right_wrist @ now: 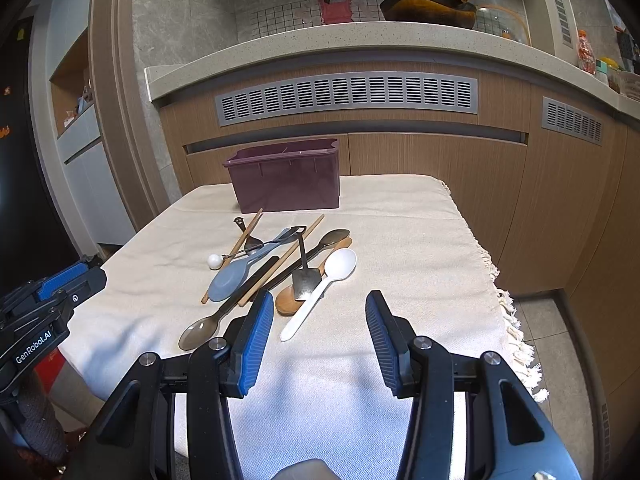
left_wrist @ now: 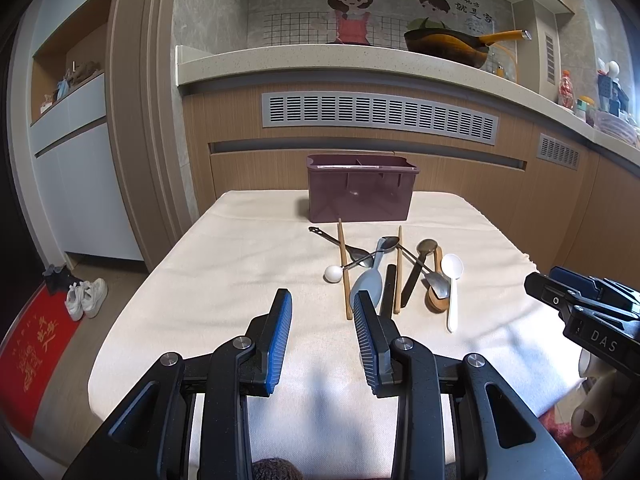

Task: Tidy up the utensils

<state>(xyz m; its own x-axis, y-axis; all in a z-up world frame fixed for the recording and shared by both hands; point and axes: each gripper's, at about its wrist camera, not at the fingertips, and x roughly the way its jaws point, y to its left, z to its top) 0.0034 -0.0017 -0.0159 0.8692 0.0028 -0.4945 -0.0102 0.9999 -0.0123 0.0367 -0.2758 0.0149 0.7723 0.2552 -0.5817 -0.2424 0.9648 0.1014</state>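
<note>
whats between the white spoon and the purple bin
Between the white spoon and the purple bin lie the wooden spoon and a dark metal spoon, then bare cloth. The right wrist view shows it best.

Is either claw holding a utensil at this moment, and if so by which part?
Nothing is held. The left claw and right claw are both open above the cloth, short of the utensil pile.
</note>
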